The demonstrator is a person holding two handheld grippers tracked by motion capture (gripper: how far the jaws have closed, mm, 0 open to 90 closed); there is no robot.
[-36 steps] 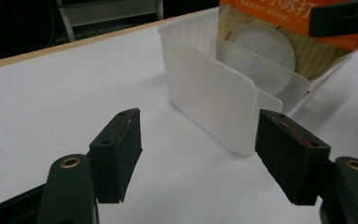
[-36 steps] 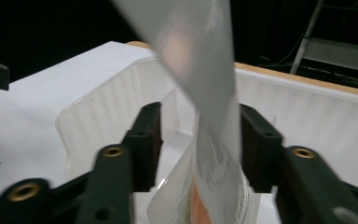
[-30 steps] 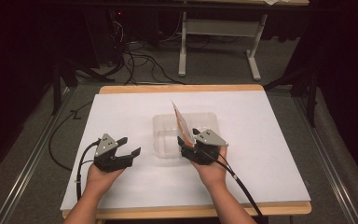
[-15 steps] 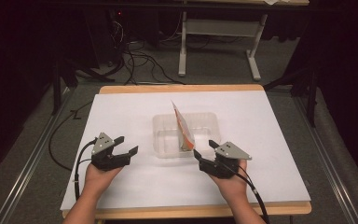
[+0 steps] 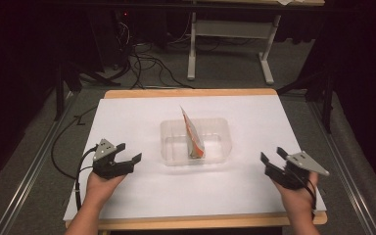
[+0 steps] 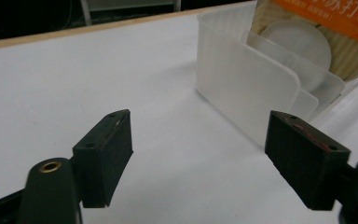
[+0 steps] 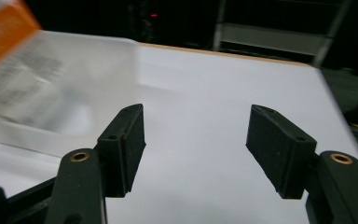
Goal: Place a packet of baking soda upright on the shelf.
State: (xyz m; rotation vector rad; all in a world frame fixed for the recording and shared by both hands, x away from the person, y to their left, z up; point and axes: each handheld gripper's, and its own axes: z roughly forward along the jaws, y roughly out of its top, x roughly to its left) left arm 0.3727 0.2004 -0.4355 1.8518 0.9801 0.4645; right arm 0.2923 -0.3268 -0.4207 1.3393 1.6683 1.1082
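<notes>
A packet is standing on edge in a clear tub at the centre of the high view, its orange-and-white face leaning slightly and its top corner poking well above the tub's rim. In the left gripper view the packet is filling the upper right corner, with the tub in front of it; in the right gripper view both are smearing into a blur at the upper left. The left gripper is hovering at the lower left of the high view, near the tub but apart from it, jaws spread and holding nothing. The right gripper is sitting at the lower right, well apart from the tub, also released and empty. The packet is looking light and thin, a crinkly film pouch that will probably flex and slip under a hard pinch, and any wafers or crackers inside could crack. The best hold is likely the exposed upper edge, pinched across its flat faces on the seal rather than the filled middle. The tub is looking thin and light too, so it may slide or lift along with the packet unless the other gripper is steadying its wall. The table is white and smooth, giving the tub little grip.
</notes>
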